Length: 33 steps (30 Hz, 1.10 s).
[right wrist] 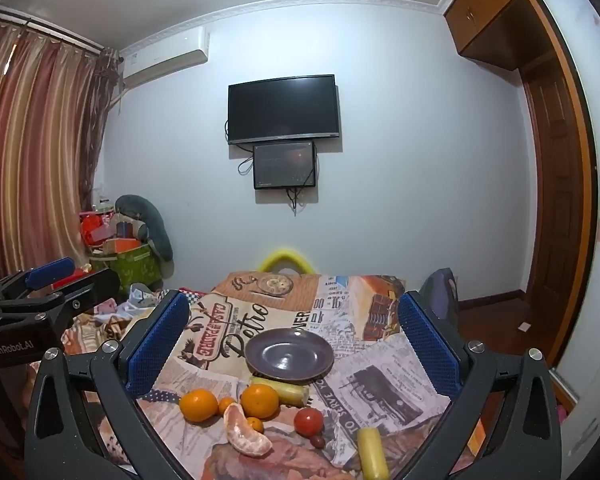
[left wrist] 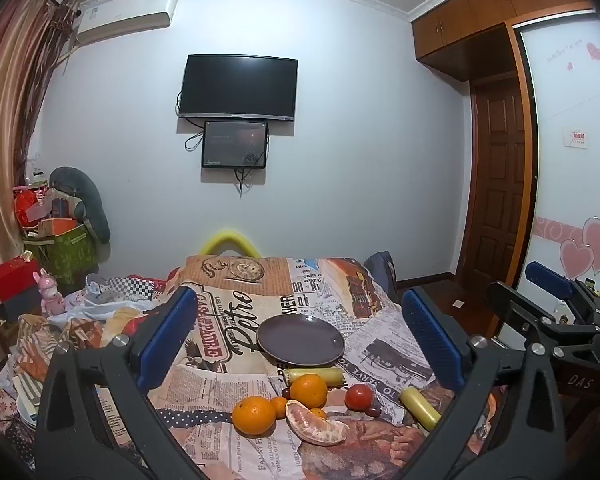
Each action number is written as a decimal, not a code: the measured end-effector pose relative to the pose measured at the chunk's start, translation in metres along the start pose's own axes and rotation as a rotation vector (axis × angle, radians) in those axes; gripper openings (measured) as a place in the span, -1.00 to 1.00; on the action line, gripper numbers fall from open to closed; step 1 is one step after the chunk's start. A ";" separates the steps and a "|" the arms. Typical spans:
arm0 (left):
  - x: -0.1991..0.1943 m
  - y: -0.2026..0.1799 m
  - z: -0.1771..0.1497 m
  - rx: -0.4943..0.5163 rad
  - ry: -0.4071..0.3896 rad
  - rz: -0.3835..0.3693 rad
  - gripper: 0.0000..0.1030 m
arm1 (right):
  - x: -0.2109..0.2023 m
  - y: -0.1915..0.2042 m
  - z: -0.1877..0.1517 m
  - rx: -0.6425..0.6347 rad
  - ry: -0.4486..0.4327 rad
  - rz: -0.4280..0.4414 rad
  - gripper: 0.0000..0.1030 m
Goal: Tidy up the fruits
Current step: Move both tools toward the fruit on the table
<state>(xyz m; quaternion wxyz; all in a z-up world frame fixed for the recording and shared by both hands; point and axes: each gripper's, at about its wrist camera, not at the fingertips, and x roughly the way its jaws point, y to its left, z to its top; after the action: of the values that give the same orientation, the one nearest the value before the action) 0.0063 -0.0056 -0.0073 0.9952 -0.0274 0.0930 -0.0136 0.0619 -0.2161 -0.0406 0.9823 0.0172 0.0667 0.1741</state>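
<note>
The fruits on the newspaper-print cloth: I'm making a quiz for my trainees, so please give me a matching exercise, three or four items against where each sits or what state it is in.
Column one:
1. round dark grey plate
2. peeled pink citrus segment
3. red round tomato
4. yellow cylinder nearest the right edge

Column two:
A. skin off, flesh showing
B. empty, behind the fruits
C. lying alone, apart from the pile
D. beside a small dark grape

Pairs: 1-B, 2-A, 3-D, 4-C
</note>
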 end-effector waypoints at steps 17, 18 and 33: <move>0.004 -0.001 -0.005 -0.001 0.009 -0.003 1.00 | 0.002 -0.001 -0.001 -0.001 0.008 0.000 1.00; 0.005 -0.001 -0.005 -0.002 0.010 -0.003 1.00 | 0.002 -0.001 -0.001 -0.001 0.008 -0.001 1.00; 0.033 0.016 -0.015 0.033 0.073 0.034 1.00 | 0.030 -0.016 -0.034 -0.036 0.101 -0.035 1.00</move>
<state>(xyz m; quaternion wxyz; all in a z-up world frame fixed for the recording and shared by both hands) 0.0364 0.0088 -0.0292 0.9915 -0.0090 0.1296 0.0006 0.0906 -0.2207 -0.0788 0.9808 -0.0104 0.1133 0.1586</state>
